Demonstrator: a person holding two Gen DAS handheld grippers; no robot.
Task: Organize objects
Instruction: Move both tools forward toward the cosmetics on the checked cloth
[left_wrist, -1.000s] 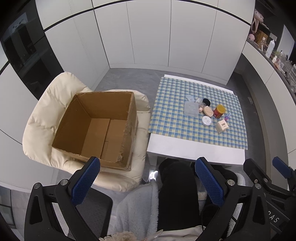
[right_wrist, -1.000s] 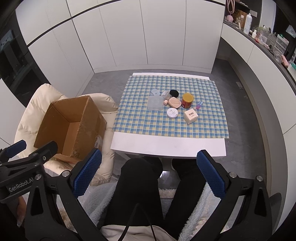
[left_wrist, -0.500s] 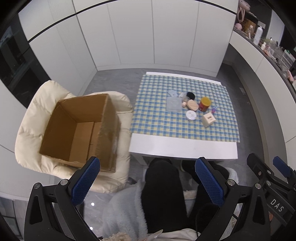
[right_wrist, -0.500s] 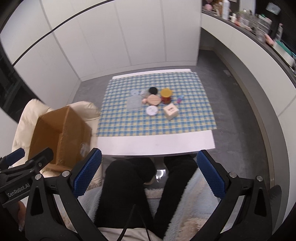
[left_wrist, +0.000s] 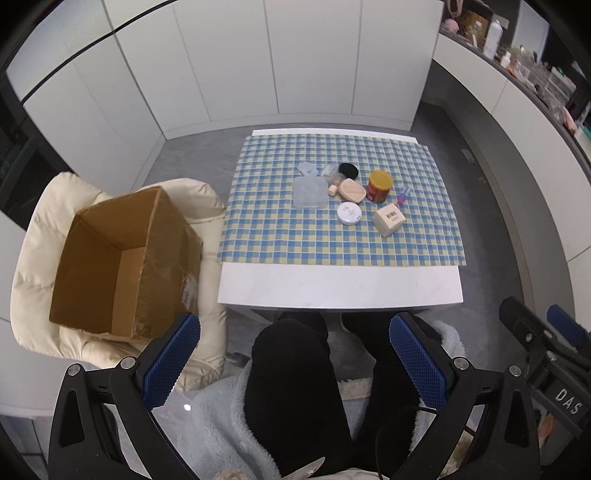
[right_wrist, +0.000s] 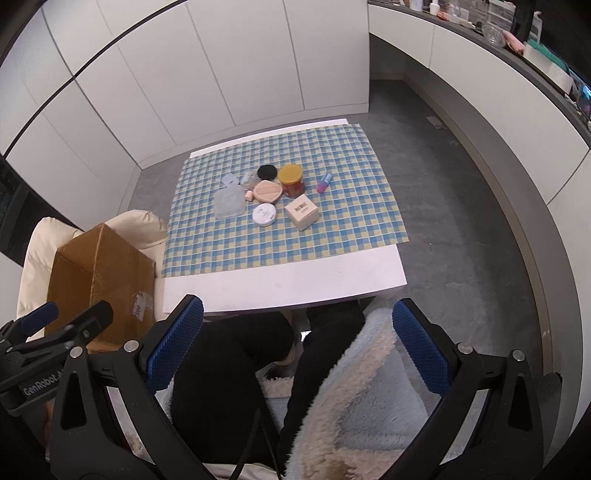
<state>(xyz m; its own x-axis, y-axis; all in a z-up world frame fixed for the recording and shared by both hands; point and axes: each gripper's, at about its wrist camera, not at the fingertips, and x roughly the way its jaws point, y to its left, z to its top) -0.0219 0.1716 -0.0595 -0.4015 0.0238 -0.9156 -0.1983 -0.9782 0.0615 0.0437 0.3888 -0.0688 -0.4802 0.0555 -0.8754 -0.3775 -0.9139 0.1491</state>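
Both views have swung rightward, centring the toiletries cluster (left_wrist: 347, 192) on the checked cloth (left_wrist: 332, 243), cardboard box (left_wrist: 122, 258) lower left; left gripper (left_wrist: 291, 362) and right gripper (right_wrist: 295, 347) gape empty; jars look light, rigid, slippery—grip across flat sides.

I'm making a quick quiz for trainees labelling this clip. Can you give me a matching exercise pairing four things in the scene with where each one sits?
Things:
1. open brown cardboard box
2. red jar with yellow lid
3. small cream square carton
4. clear square plastic container

Places:
A. nearest the table's front edge, right end of the cluster
B. on the cream padded chair left of the table
C. left side of the cluster on the checked cloth
D. just behind the carton

Pairs: 1-B, 2-D, 3-A, 4-C
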